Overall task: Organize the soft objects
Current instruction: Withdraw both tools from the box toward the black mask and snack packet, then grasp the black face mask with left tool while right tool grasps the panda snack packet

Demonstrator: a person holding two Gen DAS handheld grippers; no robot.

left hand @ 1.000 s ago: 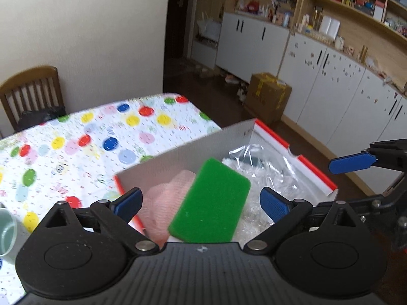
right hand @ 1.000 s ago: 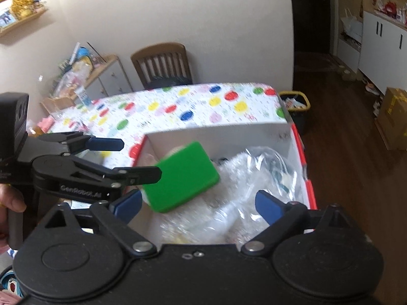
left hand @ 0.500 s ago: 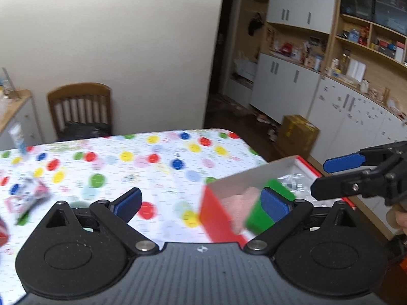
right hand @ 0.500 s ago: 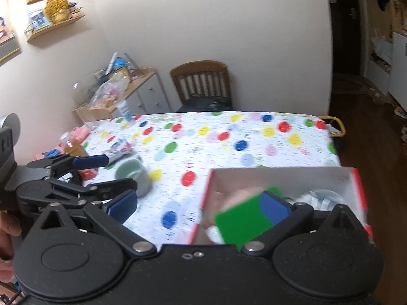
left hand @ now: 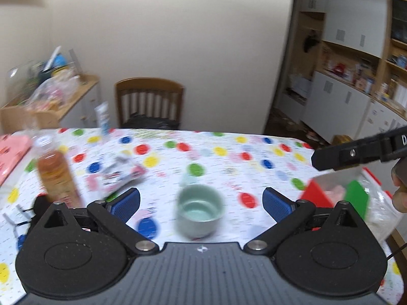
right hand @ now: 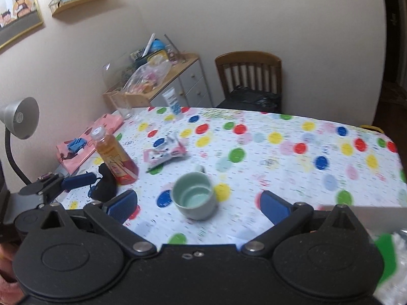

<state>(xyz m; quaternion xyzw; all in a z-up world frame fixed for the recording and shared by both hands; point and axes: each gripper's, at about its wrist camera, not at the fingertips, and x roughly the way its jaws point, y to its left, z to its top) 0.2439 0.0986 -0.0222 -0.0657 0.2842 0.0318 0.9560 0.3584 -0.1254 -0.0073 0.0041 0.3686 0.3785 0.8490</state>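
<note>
In my left claw's view, the left claw (left hand: 201, 200) is spread wide and holds nothing; the pale green ceramic cup (left hand: 199, 213) stands on the polka-dot tablecloth (left hand: 229, 152) just beyond its blue pads. Right of the cup sits the red-edged cardboard box (left hand: 318, 193), with the green rectangular sponge (left hand: 356, 198) standing in it, so that soft piece looks stowed. I judge the step in hand is finding the next soft thing, so I should come in low and pass the cup without knocking it. Left of the cup, the clear plastic bottle of amber drink (left hand: 57, 175) stands upright and looks easy to tip, and the pink-and-white crinkly snack packet (left hand: 119, 175) lies behind it. In my right claw's view, the right claw (right hand: 198, 203) has just been opening to its widest, with nothing between its pads. A black, soft-looking lump (right hand: 105, 185) lies left of the cup, touching the bottle's base; I cannot tell what it is. If I go for it, I should approach from the cup side. Behind and right of the cup the cloth is bare up to the table's far edge, which gives me the best room to swing.
</note>
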